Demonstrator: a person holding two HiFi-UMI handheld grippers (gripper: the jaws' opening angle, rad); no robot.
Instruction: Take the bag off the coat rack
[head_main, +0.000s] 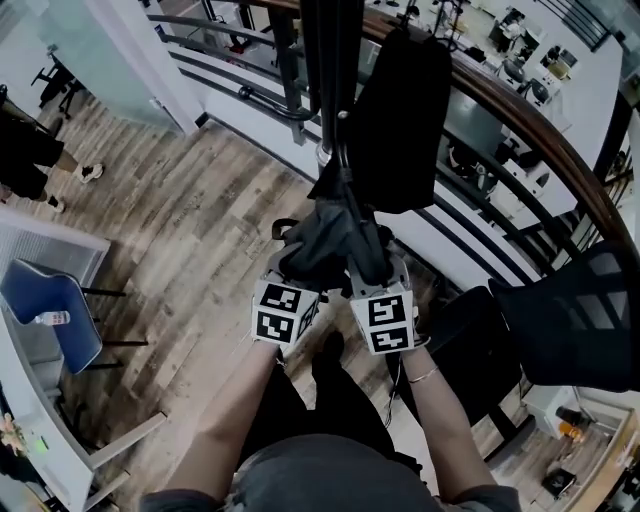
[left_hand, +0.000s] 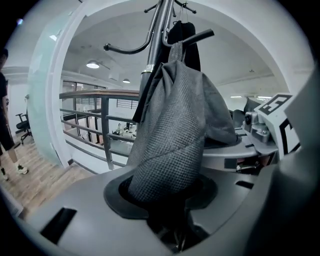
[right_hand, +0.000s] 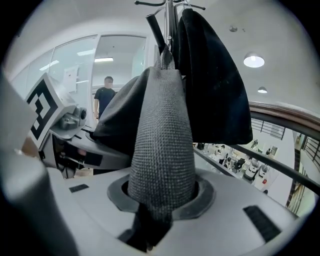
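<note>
Bag (head_main: 325, 245) hangs; left hand-held gripper (head_main: 292, 288) and right hand-held gripper (head_main: 384, 290) seemingly clamp it.

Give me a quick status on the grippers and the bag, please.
Both shut on the bag: left gripper, right gripper. Not yet off the coat rack. Beside it hangs a black garment.

A person's bare left forearm (head_main: 228, 425) and bare right forearm (head_main: 445, 420) stretch forward side by side, each hand carrying a grey two-jaw gripper topped with a black-and-white marker cube. The left gripper (head_main: 303, 278) and the right gripper (head_main: 372, 280) are held close together at the same height, their cubes just beside each other. Each gripper's jaws are pinched on its own fold of the dark grey woven fabric bag (left_hand: 175, 130).
</note>
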